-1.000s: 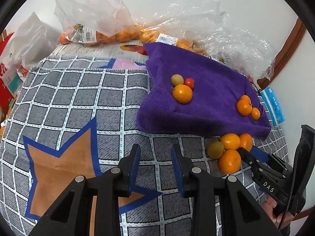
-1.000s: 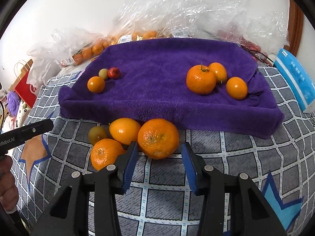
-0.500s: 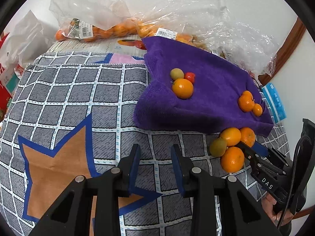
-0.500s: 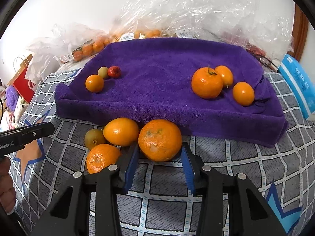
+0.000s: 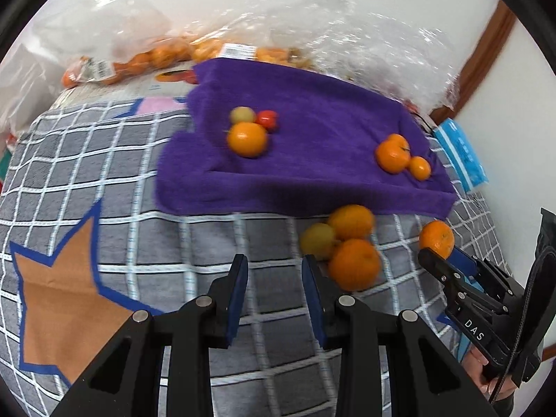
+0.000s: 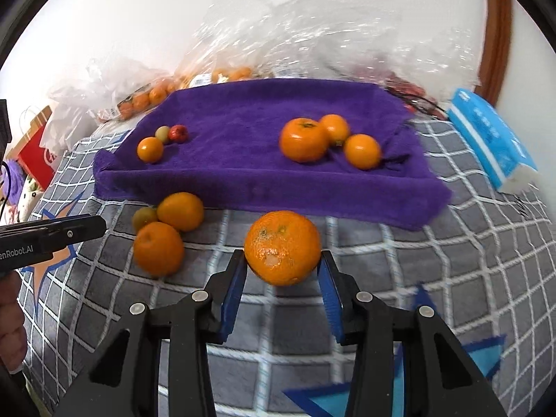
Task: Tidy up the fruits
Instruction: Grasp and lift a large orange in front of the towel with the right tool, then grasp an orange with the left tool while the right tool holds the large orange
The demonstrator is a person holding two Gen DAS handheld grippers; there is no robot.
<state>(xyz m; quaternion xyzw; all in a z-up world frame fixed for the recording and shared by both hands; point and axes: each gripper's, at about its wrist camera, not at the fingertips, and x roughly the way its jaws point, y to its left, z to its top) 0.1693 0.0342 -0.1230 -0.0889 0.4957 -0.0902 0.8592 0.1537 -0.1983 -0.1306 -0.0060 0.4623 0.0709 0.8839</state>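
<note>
The right gripper (image 6: 282,271) pinches a large orange (image 6: 282,247) clear of the checked bench (image 6: 434,278), probably bound for the orange trio at one o'clock on the purple towel (image 6: 243,160), while the left gripper (image 5: 274,278), nearly pressed together, holds nothing.

Fruit cluster (image 6: 166,229) before towel (image 6: 243,180) – bags (image 6: 278,41) behind.

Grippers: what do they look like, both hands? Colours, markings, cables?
Both match: black plastic frames with silver pivot bolts, and two flat fingers lined with blue ribbed pads. The left gripper carries white lettering ending "nRobot.AI" on its side, seen from the right wrist. The right gripper is marked "DAS" in white and has a thin black cable looping by its handle. No sleeves visible.
</note>
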